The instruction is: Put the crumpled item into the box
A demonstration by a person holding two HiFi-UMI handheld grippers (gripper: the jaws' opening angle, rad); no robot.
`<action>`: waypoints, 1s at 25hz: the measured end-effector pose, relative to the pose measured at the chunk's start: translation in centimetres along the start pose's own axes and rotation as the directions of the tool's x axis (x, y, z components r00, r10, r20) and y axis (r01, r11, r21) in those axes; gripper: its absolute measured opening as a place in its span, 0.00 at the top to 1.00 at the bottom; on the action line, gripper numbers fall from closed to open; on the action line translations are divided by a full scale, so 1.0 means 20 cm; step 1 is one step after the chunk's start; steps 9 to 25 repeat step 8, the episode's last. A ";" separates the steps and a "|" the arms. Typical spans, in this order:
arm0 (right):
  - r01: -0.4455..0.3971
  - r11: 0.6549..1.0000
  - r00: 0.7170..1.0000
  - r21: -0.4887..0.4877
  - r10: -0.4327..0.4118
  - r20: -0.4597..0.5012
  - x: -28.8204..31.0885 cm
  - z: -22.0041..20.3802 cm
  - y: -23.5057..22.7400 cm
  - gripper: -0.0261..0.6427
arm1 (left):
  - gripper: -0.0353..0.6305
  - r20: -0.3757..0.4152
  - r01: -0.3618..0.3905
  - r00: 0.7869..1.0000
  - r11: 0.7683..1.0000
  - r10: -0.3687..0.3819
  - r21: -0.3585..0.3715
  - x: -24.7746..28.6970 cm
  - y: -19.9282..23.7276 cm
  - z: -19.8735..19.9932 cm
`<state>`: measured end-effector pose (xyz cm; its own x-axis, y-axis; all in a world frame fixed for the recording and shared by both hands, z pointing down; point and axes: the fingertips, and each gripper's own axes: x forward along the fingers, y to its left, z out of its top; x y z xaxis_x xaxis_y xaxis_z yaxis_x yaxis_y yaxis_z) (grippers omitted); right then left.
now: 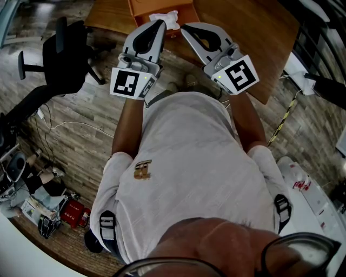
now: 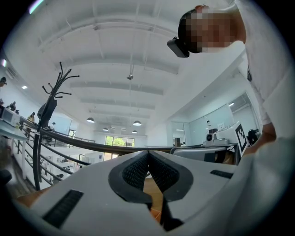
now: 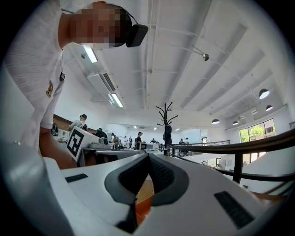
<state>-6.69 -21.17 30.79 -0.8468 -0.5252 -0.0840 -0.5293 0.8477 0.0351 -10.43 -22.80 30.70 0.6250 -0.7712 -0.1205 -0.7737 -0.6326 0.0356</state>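
To my far left a black office chair [image 1: 62, 57] stands on the plank floor [image 1: 81, 146], and a thin white cable [image 1: 81, 124] trails near it. Bags [image 1: 32, 208] and a red pack [image 1: 75, 212] lie heaped at the near left. The wooden table [image 1: 254, 32] spreads far ahead, with a yellow-black striped strip [image 1: 285, 116] on the floor to its right. Farther off, a black coat stand [image 3: 167, 123] rises by a dark railing [image 3: 215, 148], under round ceiling lamps [image 3: 263, 93].

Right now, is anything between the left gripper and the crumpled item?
Nothing visible. In the head view the left gripper, jaws shut and empty, ends right beside the crumpled item, which is at the near edge of the orange box. Whether it lies inside is unclear.
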 end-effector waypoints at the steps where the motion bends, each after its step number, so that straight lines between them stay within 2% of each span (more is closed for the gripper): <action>1: 0.000 1.000 1.000 0.000 0.000 0.003 0.00 0.00 0.00 0.91 | 0.92 0.001 -0.002 1.000 1.000 0.002 -0.001 0.00 0.00 0.00; 5: -0.003 1.000 1.000 -0.001 0.003 -0.018 0.00 -0.03 0.02 0.91 | 0.92 0.004 -0.007 1.000 1.000 0.007 -0.004 -0.02 0.01 -0.01; 25: 0.000 1.000 1.000 -0.002 0.000 -0.005 0.00 -0.01 0.01 0.91 | 0.92 0.009 -0.010 1.000 1.000 0.010 -0.006 -0.03 0.01 0.00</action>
